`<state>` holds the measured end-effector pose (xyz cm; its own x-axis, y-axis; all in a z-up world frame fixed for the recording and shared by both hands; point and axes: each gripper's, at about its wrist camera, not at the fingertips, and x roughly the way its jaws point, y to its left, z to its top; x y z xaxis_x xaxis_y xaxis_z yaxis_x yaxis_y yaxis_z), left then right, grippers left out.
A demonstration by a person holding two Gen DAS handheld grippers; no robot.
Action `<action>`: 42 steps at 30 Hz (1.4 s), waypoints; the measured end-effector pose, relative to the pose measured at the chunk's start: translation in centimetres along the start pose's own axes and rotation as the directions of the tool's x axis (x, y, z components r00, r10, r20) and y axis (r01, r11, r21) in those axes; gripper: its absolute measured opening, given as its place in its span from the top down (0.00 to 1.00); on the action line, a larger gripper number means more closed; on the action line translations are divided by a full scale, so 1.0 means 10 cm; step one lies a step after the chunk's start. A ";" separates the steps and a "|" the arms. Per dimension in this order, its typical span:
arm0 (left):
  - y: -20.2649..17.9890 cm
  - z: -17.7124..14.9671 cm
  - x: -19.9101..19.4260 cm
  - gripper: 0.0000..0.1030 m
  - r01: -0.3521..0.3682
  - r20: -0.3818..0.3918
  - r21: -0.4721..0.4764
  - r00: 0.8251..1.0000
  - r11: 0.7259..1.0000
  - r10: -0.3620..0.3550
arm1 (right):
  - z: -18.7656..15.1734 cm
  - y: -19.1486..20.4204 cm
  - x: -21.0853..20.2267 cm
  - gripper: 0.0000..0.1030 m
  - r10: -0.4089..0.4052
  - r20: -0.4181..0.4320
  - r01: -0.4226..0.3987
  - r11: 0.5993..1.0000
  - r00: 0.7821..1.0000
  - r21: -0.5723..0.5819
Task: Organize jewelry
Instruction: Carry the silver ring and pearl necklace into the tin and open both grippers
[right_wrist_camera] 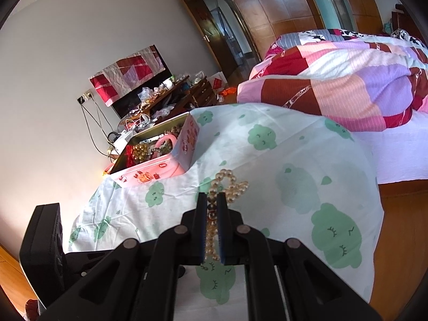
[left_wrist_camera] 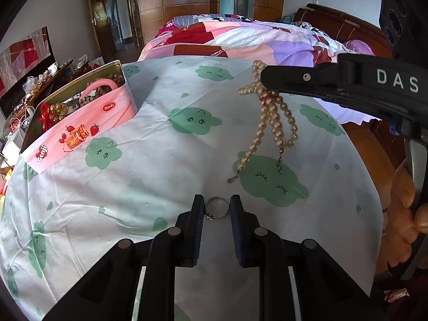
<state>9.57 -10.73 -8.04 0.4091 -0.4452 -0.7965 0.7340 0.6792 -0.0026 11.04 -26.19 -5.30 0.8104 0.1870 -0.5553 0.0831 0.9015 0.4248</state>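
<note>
A silver ring (left_wrist_camera: 217, 208) lies on the white cloth with green cloud prints (left_wrist_camera: 160, 160), right between the tips of my left gripper (left_wrist_camera: 216, 206), whose jaws stand a ring's width apart around it. My right gripper (right_wrist_camera: 213, 200) is shut on a pearl necklace (right_wrist_camera: 227, 184) and holds it in the air; in the left wrist view the necklace (left_wrist_camera: 272, 123) hangs from the right gripper's fingers (left_wrist_camera: 283, 77) above the cloth. A pink tin box (left_wrist_camera: 80, 123) with beads and jewelry inside stands at the left; it also shows in the right wrist view (right_wrist_camera: 160, 160).
A bed with a patchwork quilt (left_wrist_camera: 240, 40) lies behind the table. A cluttered low cabinet (right_wrist_camera: 165, 99) stands against the wall at the left. Wooden floor (right_wrist_camera: 401, 240) shows past the cloth's right edge.
</note>
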 end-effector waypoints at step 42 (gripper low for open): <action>1.31 0.30 -0.85 0.81 -0.089 0.371 -0.323 0.904 0.942 0.213 | 0.75 1.02 0.39 0.91 0.192 0.054 -0.180 0.967 0.980 -0.178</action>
<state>17.33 0.25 0.53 0.7269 -0.4743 -0.4966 0.4800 0.8681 -0.1266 19.40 -19.22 2.26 0.8415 0.3354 -0.4236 -0.1690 0.9080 0.3833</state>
